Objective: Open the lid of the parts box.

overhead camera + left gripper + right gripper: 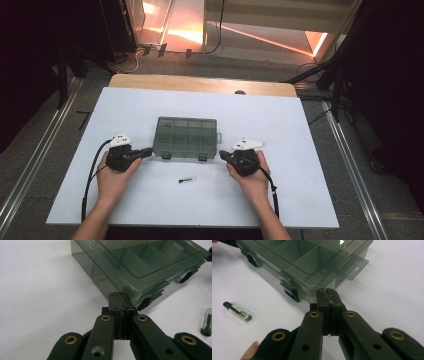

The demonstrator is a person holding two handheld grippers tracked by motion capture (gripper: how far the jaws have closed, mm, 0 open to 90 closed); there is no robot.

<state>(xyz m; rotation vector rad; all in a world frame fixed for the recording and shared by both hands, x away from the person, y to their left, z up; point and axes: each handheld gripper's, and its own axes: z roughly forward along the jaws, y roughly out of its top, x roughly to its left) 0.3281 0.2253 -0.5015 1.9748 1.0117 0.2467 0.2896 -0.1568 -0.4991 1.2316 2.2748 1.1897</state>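
1. Left gripper point(146, 151): you hold it at the near left corner of the box, jaws pressed together on nothing. The tips lie just beside the corner wall, likely to brace the box from that side.
2. Compartment box point(186, 137): the smoky, see-through organiser sits mid-table on the white table cover point(150, 107), lid down. Its two dark latches point(165, 156) face you and appear fastened. The dividers show through the lid, and the cells look empty.
3. Small clear vial point(187, 179): it lies flat on the cover, near you and apart from the box, between your hands. It holds a dark part, probably the item meant for a cell.
4. Right gripper point(222, 155): it mirrors the left at the near right corner, jaws also together and holding nothing. The two closed tips flank the box, which suggests steadying or squaring it before the latches are worked.
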